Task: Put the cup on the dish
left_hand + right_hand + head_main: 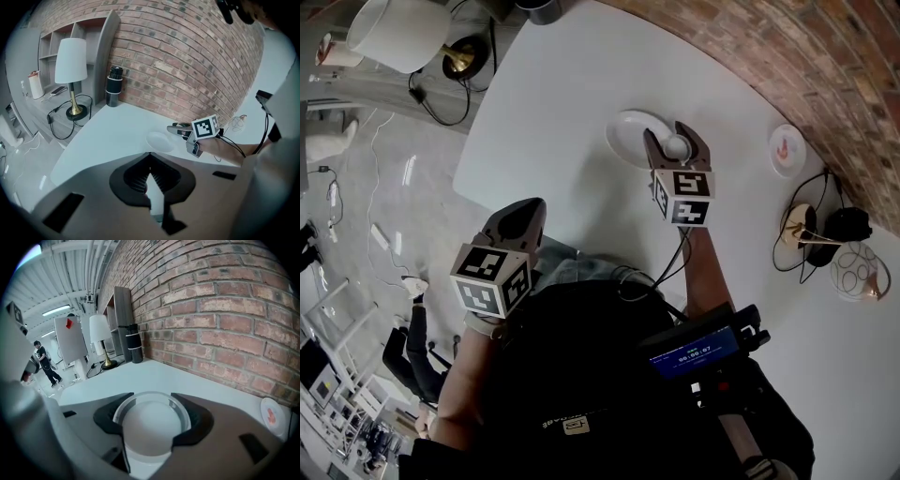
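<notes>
In the head view the right gripper (667,136) reaches over the white table (562,103) with the cup (676,146) between its jaws, above the right part of the dish (626,131), probably so that the cup can be set down there; whether the bottom of the cup already touches the dish I cannot tell, because the jaws and the cup cover that spot; the left gripper (530,208) hangs at the near edge of the table, well apart from the dish, and I judge it is simply kept out of the way. In the left gripper view the left gripper (150,157) has its pads together at the tips with nothing between them; farther off, the dish (158,139) lies just beside the right gripper (179,130); the cup is too small to make out here. In the right gripper view the right gripper (152,398) presses on two sides of the cup (152,427), whose round rim fills the gap; I think this side grip keeps it upright; the dish below is hidden by the cup; a small plate (271,416) with a red mark is partly cut off at the right.
</notes>
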